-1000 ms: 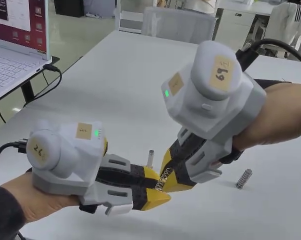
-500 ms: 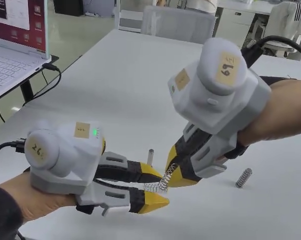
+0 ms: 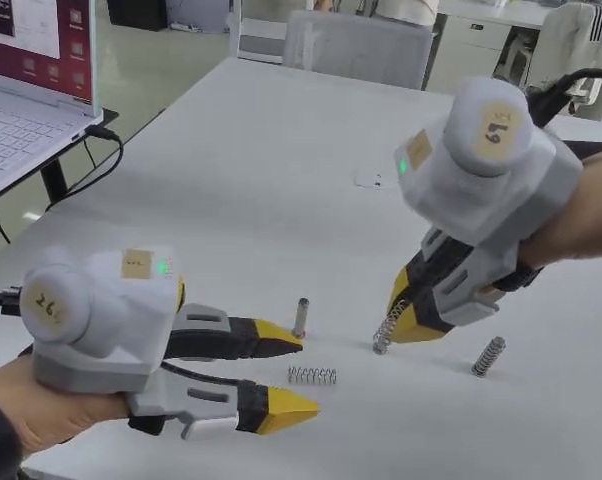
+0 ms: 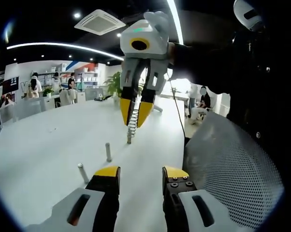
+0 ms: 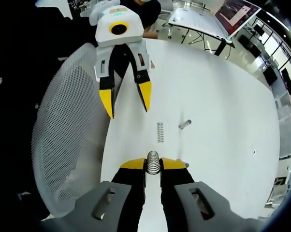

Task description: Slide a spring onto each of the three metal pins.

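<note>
While your left gripper (image 3: 295, 372) stands wide open, a loose spring (image 3: 312, 375) lies just off its tips, one pin (image 3: 302, 317) upright beside it; your right gripper (image 3: 406, 320) pinches a second spring (image 3: 385, 338), and a third spring (image 3: 488, 356) lies farther right.

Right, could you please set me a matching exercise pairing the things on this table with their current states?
Things:
1. steel coil spring nearest the left gripper
2. steel coil spring at the right gripper
3. short grey metal pin
4. left gripper
States:
A. jaws open, empty
B. upright, bare
C. lying flat on the white table
D. clamped between yellow jaw tips
Pairs: 1-C; 2-D; 3-B; 4-A
</note>
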`<state>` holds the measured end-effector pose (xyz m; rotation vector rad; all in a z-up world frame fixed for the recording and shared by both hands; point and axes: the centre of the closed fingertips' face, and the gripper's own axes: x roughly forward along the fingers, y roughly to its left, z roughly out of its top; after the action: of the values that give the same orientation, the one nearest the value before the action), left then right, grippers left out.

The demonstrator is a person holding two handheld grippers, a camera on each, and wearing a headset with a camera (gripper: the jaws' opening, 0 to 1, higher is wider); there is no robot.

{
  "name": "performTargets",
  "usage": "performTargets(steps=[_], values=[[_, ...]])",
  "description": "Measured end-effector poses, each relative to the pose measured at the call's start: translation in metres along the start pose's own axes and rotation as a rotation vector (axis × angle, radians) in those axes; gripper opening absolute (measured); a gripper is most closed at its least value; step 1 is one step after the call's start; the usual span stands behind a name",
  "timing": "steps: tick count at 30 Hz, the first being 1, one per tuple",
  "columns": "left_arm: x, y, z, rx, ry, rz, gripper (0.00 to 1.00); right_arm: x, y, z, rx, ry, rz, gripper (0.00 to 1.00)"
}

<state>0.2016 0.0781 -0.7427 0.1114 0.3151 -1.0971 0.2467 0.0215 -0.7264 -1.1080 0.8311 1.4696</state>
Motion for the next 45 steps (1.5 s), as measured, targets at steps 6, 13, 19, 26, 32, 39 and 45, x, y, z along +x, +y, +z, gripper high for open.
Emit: performTargets(steps=[6,13,19,26,32,39,45], values=[[-0.007,0.005,-0.004,-0.019,-0.001,0.032,0.34,-0.003,-0.016,-0.019,0.035,0.040,-0.049,0.09],[-0.013,0.011,-0.008,-0.038,0.001,0.067,0.43,0.000,-0.031,-0.030,0.070,0.055,-0.073,0.09],[-0.017,0.016,-0.012,-0.057,0.001,0.100,0.52,0.008,-0.043,-0.032,0.071,0.070,-0.098,0.09],[-0.022,0.020,-0.015,-0.072,-0.005,0.134,0.62,0.020,-0.054,-0.036,0.066,0.089,-0.106,0.09],[-0.025,0.023,-0.015,-0.077,-0.020,0.156,0.68,0.028,-0.060,-0.040,0.064,0.100,-0.103,0.09],[-0.026,0.027,-0.017,-0.076,-0.016,0.176,0.75,0.037,-0.063,-0.040,0.064,0.097,-0.089,0.09],[-0.028,0.031,-0.018,-0.060,-0.012,0.193,0.78,0.043,-0.064,-0.043,0.067,0.109,-0.074,0.09]])
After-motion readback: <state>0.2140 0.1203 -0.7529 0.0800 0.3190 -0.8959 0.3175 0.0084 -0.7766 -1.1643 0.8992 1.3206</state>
